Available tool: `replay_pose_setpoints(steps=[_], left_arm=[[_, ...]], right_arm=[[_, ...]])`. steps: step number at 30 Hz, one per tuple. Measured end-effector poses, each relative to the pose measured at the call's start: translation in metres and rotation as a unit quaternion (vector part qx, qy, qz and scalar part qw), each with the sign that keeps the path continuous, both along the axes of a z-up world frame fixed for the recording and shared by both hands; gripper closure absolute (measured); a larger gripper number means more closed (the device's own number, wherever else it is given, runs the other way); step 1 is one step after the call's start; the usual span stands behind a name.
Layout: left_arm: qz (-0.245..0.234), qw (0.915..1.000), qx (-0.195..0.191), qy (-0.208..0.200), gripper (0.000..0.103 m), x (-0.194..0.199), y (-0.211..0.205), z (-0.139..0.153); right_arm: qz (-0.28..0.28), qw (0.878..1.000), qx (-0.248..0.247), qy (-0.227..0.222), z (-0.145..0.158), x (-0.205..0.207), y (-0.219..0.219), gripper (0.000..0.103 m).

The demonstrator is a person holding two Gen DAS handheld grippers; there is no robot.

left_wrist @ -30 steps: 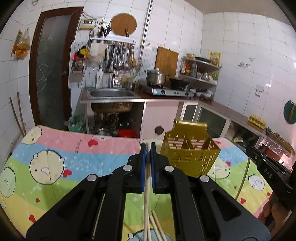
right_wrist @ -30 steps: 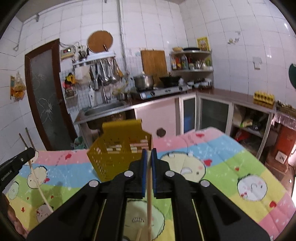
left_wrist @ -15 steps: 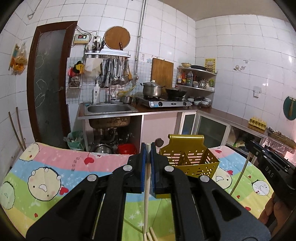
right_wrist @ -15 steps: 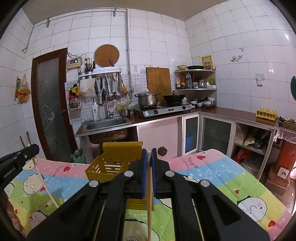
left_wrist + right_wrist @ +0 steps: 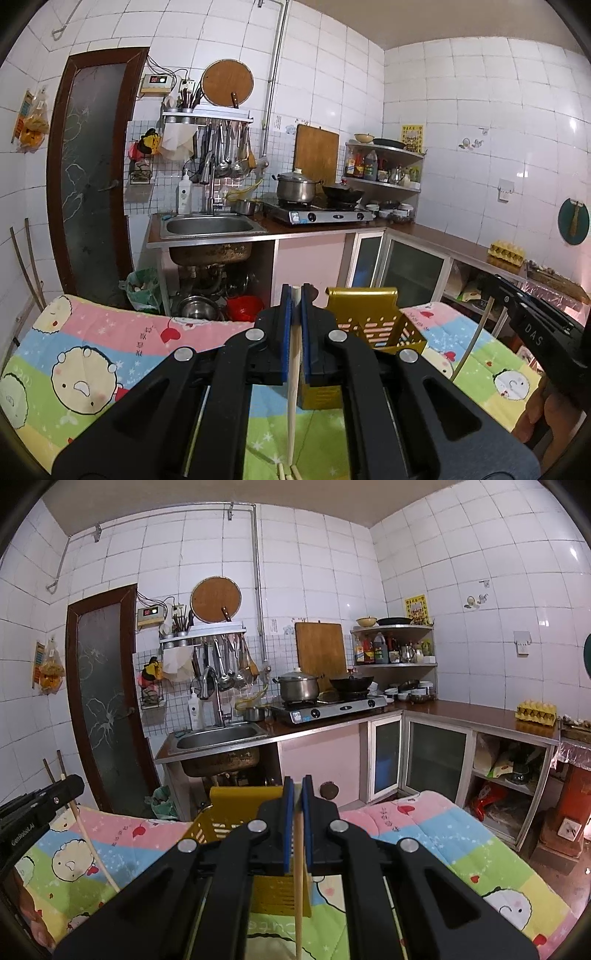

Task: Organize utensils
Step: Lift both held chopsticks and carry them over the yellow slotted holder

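Observation:
A yellow slotted utensil basket (image 5: 373,332) stands on the cartoon-print cloth (image 5: 92,354), just beyond and right of my left gripper (image 5: 296,291). That gripper is shut on a pale wooden chopstick (image 5: 293,387), which hangs down between the blue pads. More chopsticks (image 5: 286,472) lie on the cloth below it. My right gripper (image 5: 298,782) is shut on another chopstick (image 5: 299,886), with the basket (image 5: 236,812) right behind its fingers. Each view shows the other gripper at its edge with its stick dangling: the right one (image 5: 535,328), the left one (image 5: 40,808).
Behind the cloth-covered table stand a steel sink (image 5: 208,227), a gas stove with a pot (image 5: 299,188) and wok, and counter cabinets (image 5: 436,757). Ladles hang on a wall rack (image 5: 225,155). A dark door (image 5: 92,184) is at left. A person's hand (image 5: 539,413) shows at right.
Both grippers have risen and tipped upward, so the basket and cloth sit lower in view and more wall and ceiling show. Both stay shut on their chopsticks.

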State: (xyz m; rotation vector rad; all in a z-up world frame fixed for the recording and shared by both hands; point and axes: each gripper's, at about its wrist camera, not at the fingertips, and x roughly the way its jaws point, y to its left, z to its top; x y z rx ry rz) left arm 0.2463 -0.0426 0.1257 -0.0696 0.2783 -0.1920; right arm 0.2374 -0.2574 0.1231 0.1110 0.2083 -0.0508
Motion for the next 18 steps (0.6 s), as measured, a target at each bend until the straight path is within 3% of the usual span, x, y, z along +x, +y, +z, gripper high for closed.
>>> replay_pose_setpoints(steps=[7, 13, 18], left_arm=[[-0.009, 0.9996, -0.016, -0.023, 0.100, 0.004, -0.007, 0.035], [-0.022, 0.9965, -0.026, -0.077, 0.100, 0.010, -0.024, 0.084], [-0.028, 0.9921, -0.036, -0.117, 0.100, 0.023, -0.040, 0.108]], right_arm=[[0.000, 1.000, -0.001, -0.027, 0.031, 0.002, -0.002, 0.098], [-0.003, 0.998, 0.000, -0.067, 0.075, 0.015, -0.002, 0.098], [-0.007, 0.996, -0.007, -0.092, 0.101, 0.038, 0.002, 0.098]])
